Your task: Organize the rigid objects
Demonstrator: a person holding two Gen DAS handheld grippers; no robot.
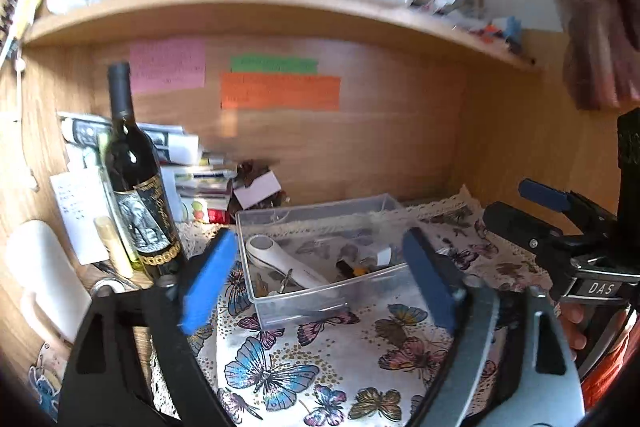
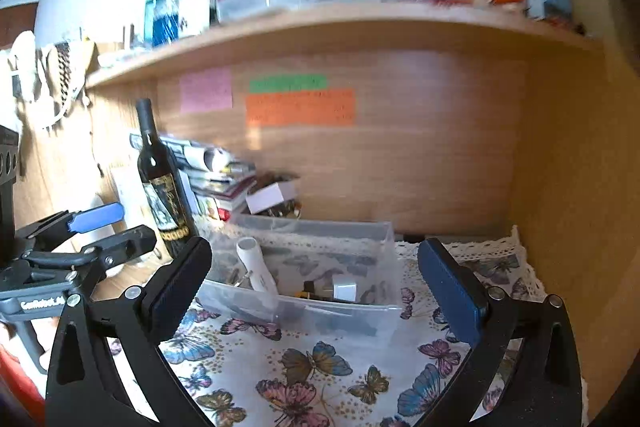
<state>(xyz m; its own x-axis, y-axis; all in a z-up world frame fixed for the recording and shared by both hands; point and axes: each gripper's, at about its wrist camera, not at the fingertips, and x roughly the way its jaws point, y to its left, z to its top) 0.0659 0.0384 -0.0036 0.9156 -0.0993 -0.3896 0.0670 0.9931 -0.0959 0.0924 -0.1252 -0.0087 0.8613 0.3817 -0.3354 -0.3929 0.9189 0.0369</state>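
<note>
A clear plastic bin (image 1: pixel 280 301) (image 2: pixel 384 239) stands on the butterfly cloth (image 1: pixel 280 367) (image 2: pixel 304 379). It holds a white handled tool (image 1: pixel 280 259) (image 2: pixel 256 267), a small white block (image 1: pixel 383 254) (image 2: pixel 344 287) and dark small items. My left gripper (image 1: pixel 320 279) is open and empty, its blue pads either side of the bin's near wall. My right gripper (image 2: pixel 320 291) is open and empty just in front of the bin. Each gripper shows in the other's view: the right one (image 1: pixel 532 211), the left one (image 2: pixel 108 231).
A dark wine bottle (image 1: pixel 140 187) (image 2: pixel 162 183) stands left of the bin. A stack of papers and books (image 1: pixel 188 163) (image 2: pixel 216 171) lies behind it. A cluttered shelf (image 1: pixel 256 7) (image 2: pixel 340 23) hangs overhead. Wooden walls close the back and right side.
</note>
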